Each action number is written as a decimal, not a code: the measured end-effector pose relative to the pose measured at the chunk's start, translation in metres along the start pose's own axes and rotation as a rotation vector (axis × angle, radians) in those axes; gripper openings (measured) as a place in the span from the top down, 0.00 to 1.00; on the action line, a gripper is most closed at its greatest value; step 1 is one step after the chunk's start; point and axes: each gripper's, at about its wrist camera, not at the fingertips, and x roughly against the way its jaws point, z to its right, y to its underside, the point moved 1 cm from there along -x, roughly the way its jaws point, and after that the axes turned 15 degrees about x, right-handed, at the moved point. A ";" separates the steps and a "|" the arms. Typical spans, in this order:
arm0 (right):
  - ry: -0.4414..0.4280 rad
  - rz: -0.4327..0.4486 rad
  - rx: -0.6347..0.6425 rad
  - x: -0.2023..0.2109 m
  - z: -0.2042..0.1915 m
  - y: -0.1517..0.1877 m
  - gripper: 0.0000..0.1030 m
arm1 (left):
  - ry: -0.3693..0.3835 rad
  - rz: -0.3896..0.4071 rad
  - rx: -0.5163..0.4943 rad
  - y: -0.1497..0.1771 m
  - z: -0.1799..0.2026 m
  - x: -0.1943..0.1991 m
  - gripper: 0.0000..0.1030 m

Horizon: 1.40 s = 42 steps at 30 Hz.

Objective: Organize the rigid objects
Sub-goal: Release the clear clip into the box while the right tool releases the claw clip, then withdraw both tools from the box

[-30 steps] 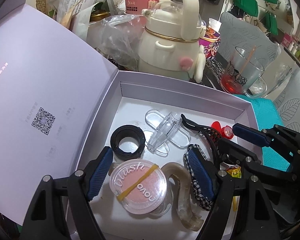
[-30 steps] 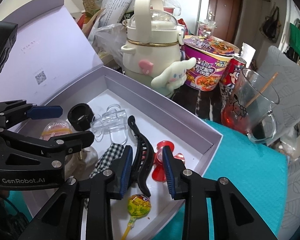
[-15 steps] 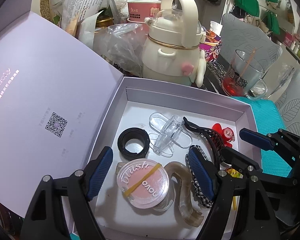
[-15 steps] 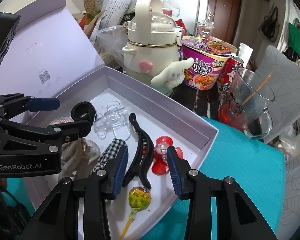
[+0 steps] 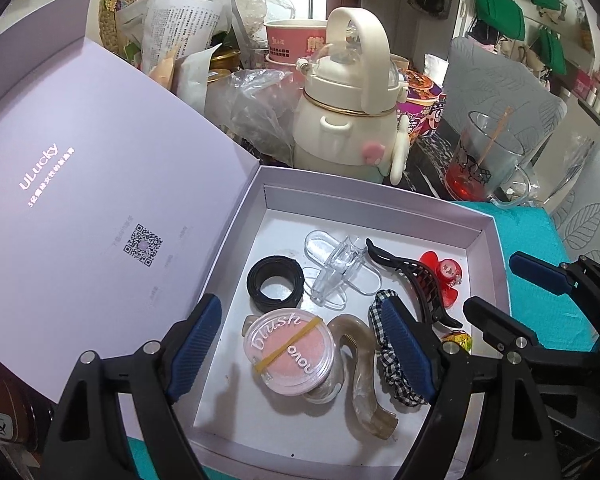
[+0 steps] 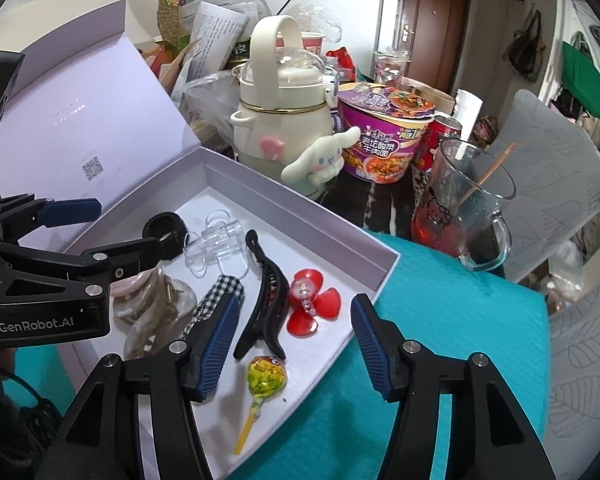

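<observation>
We held the left gripper (image 5: pixel 300 344) wide open above the "blush novo" compact (image 5: pixel 288 352), holding nothing; the right gripper (image 6: pixel 292 344), marked "GenRobot.AI", gaped empty too. The lilac box (image 5: pixel 380 200), lid (image 5: pixel 80 168) printed "ULucky", held the compact, a black claw clip (image 6: pixel 266 300), a red clip (image 6: pixel 312 304) and a lollipop (image 6: pixel 266 376).
</observation>
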 end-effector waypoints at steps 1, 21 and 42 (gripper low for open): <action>0.003 0.000 -0.002 0.001 0.001 0.000 0.40 | -0.003 0.003 0.000 0.002 0.000 0.004 0.14; 0.035 0.053 -0.006 0.046 -0.005 0.000 0.31 | 0.011 0.141 0.014 0.006 -0.007 0.081 0.00; 0.104 0.232 -0.008 0.164 -0.035 0.018 0.27 | 0.040 0.373 -0.026 0.059 -0.004 0.208 0.00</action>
